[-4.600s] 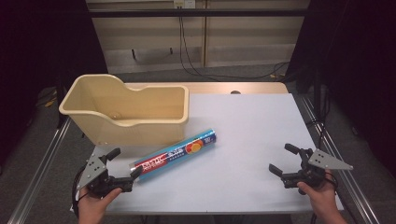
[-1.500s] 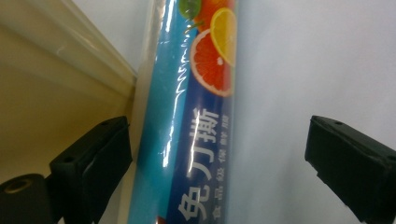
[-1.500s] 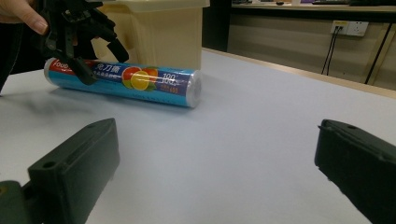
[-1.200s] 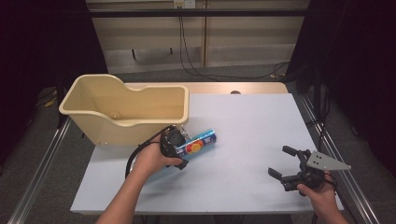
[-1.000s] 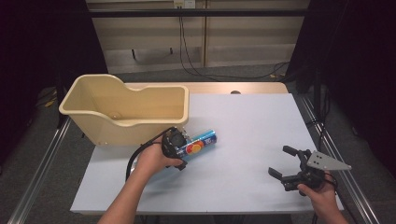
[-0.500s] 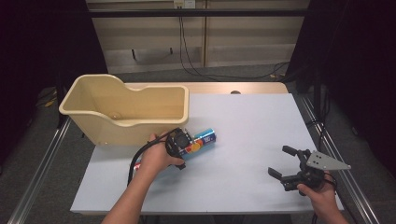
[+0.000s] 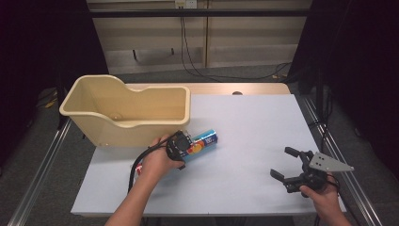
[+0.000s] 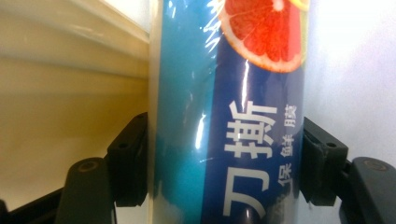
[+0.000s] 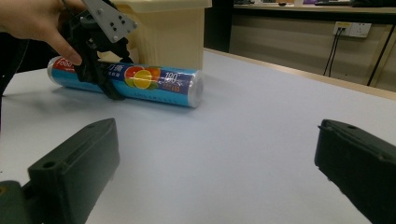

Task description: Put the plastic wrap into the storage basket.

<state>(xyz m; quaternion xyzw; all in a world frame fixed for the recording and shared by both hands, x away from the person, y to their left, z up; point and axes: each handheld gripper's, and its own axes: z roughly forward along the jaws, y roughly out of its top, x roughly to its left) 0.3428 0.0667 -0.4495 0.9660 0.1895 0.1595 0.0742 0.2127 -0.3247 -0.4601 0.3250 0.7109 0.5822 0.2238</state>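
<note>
A roll of cling film (image 7: 205, 139) in blue wrap printed with citrus fruit lies on the white table, just in front of the beige bin (image 7: 127, 128). My left gripper (image 7: 179, 145) reaches over its middle. In the left gripper view both black jaws press the sides of the roll (image 8: 224, 116). The right gripper view shows the left gripper (image 9: 105, 79) astride the roll (image 9: 154, 81), whose near end rests on the table. My right gripper (image 7: 282, 162) stands open and holds nothing at the near right of the table.
The beige bin (image 9: 173, 32) stands at the table's far left, and its wall (image 8: 60, 93) runs close beside the roll. The white tabletop (image 7: 249, 117) stretches between the roll and the right gripper (image 9: 215, 154). Cables hang behind the table's far edge.
My left gripper has come from the near left edge to the roll and shut on it. Over the last second hand and roll crept slightly right. The right gripper stayed still.
</note>
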